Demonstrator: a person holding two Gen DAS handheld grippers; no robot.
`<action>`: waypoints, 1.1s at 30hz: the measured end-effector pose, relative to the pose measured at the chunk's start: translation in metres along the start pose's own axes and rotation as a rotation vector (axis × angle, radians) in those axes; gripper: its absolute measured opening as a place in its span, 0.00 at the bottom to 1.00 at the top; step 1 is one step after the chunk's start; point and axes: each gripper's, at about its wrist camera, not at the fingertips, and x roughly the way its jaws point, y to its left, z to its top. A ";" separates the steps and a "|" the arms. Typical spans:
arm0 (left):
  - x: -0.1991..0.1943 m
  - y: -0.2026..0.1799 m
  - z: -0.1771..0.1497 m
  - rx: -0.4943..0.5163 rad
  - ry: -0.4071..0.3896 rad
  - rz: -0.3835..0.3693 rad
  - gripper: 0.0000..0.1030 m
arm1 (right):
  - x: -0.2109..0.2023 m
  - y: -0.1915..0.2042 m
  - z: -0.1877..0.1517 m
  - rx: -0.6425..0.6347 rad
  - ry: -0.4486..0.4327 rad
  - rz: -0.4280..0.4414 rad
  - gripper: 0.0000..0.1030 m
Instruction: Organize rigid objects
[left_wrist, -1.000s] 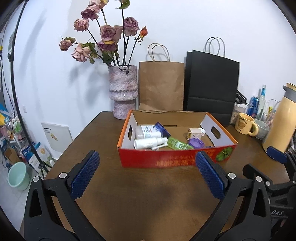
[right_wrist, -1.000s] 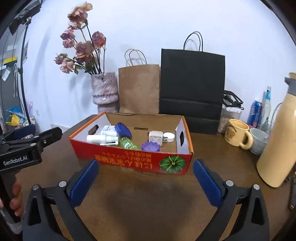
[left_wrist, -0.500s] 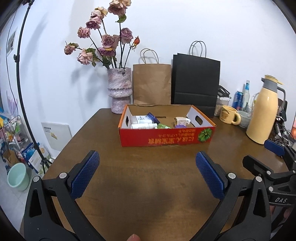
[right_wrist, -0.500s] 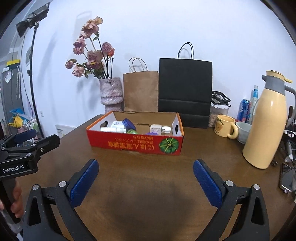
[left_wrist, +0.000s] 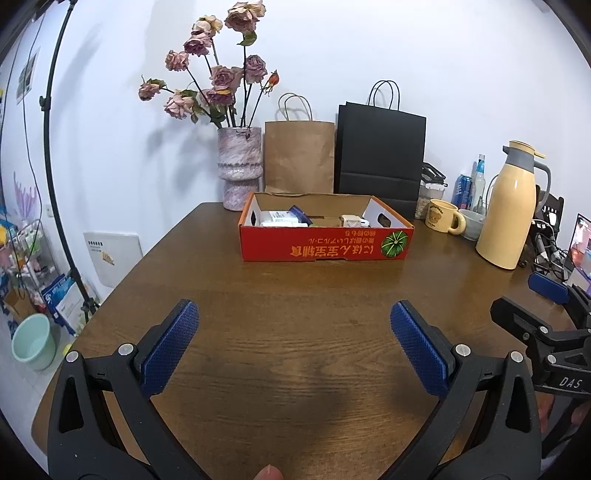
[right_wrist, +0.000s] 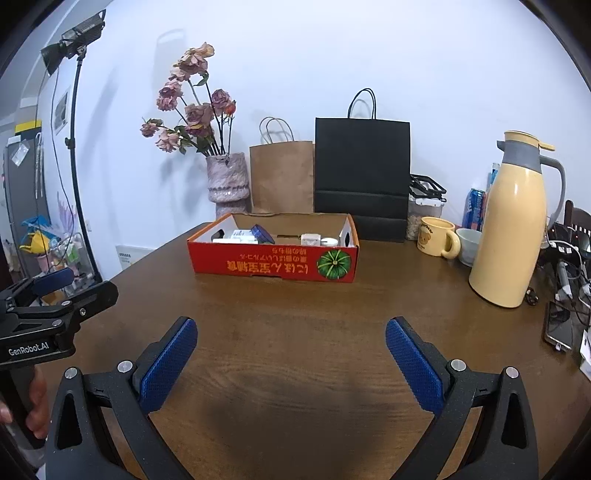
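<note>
Both sets of fingers spread wide, holding nothing: left gripper (left_wrist: 294, 343), right gripper (right_wrist: 290, 350), low over bare worktop (left_wrist: 295, 288). Red box (left_wrist: 325, 242) sits mid-worktop, well ahead, small items inside. Looks sorted; if re-approaching, come in level and clear the front wall.

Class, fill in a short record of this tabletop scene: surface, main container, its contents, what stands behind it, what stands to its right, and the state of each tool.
Surface: brown wooden table
Main container: red cardboard box, open top
Contents: small bottles and containers, partly hidden by the box wall
Behind box: vase of roses, brown paper bag, black paper bag
Right of box: yellow mug, cream thermos jug
Left tool: open, empty, above bare table
Right tool: open, empty, above bare table
</note>
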 end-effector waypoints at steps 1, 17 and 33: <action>-0.001 0.000 -0.001 0.000 0.002 0.001 1.00 | 0.000 0.001 -0.001 0.000 0.000 0.000 1.00; -0.006 -0.003 -0.005 0.009 -0.005 -0.008 1.00 | -0.006 0.003 -0.002 0.004 -0.011 -0.002 1.00; -0.006 -0.006 -0.005 0.015 -0.005 -0.014 1.00 | -0.006 0.004 -0.002 0.005 -0.010 -0.003 1.00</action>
